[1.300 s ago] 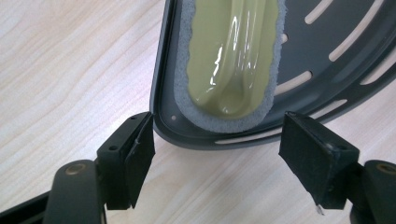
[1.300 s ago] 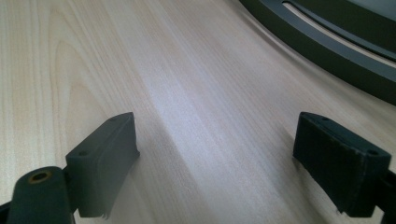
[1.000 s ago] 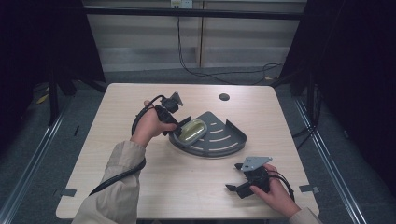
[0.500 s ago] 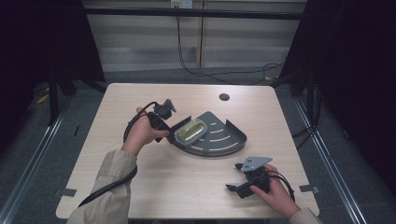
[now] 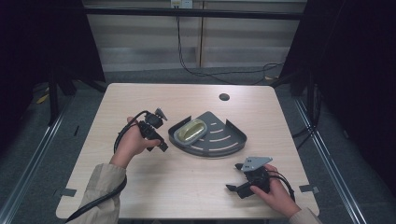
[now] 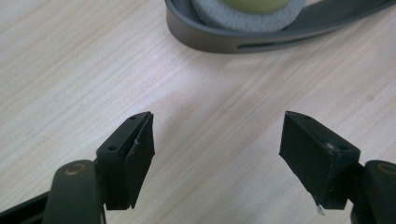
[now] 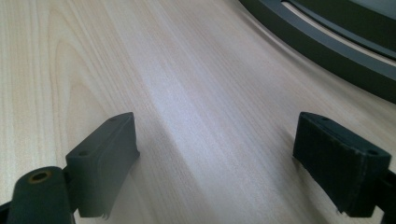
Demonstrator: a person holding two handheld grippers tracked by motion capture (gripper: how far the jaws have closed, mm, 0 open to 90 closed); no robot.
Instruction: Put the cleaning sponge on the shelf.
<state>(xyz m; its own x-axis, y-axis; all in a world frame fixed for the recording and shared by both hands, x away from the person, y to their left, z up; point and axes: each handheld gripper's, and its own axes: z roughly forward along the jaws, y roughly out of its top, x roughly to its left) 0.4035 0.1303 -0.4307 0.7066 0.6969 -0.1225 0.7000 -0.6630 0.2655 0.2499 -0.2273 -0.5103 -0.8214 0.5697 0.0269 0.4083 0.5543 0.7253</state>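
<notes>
1. While both hands sit over the table point(image 5: 196, 186), the left gripper point(image 5: 156, 133) is held by the left hand point(image 5: 133, 142) just left of the grey corner tray point(image 5: 219, 147). Its jaws stand wide apart and hold nothing.
2. Right gripper point(image 5: 238, 179): held by the right hand point(image 5: 275, 191) near the front right part of the table, below the tray and apart from it. Its jaws also stand wide apart and hold nothing; the grey three-cornered plate sits on top of it.
3. Tray contents: a yellowish oval object point(image 5: 192, 129) on a grey pad lies in the left end of the tray. What the object is cannot be told.
4. Left gripper view: bare wood lies between the two black jaws, with the curved tray wall point(image 6: 243, 42) and the grey pad point(image 6: 243, 14) near, beyond the jaw tips. The high view does not give this closeness as plainly.
5. Right gripper view: bare wood grain between the jaws, and the slotted curved rim of the tray point(image 7: 327, 46) crosses the upper right corner. The oval object is outside this frame.
6. High view alone: a dark round hole point(image 5: 224, 97) near the far edge of the table, and a cable trailing from the left gripper along the sleeve.
7. Open room: bare table surface lies left of the tray, between the two hands, and toward the far edge. The right hand is close to the front right corner.
</notes>
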